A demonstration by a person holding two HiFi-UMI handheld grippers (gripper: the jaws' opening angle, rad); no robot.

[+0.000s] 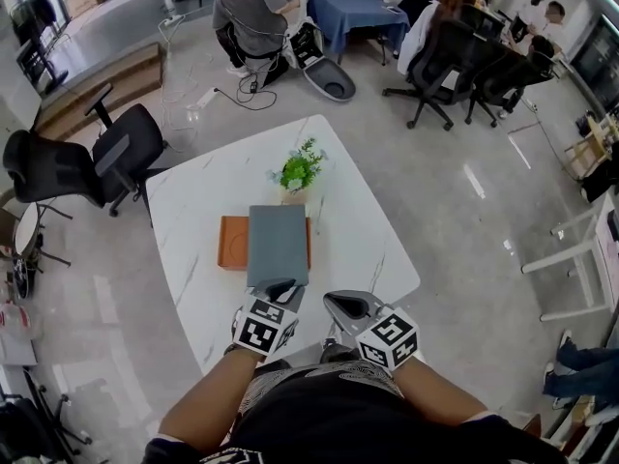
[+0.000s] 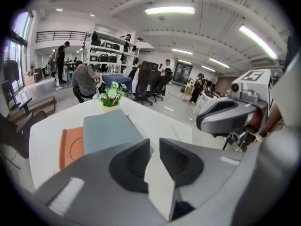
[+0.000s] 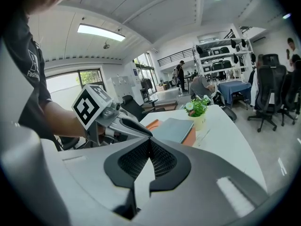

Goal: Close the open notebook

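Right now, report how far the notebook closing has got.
Done, it seems: the notebook lies flat on the orange tray with its grey cover up, no page showing. In hand: nothing. The left gripper hovers by its near edge, jaws apart and empty, and the right gripper is shut on nothing. Left: probably only to draw both back.
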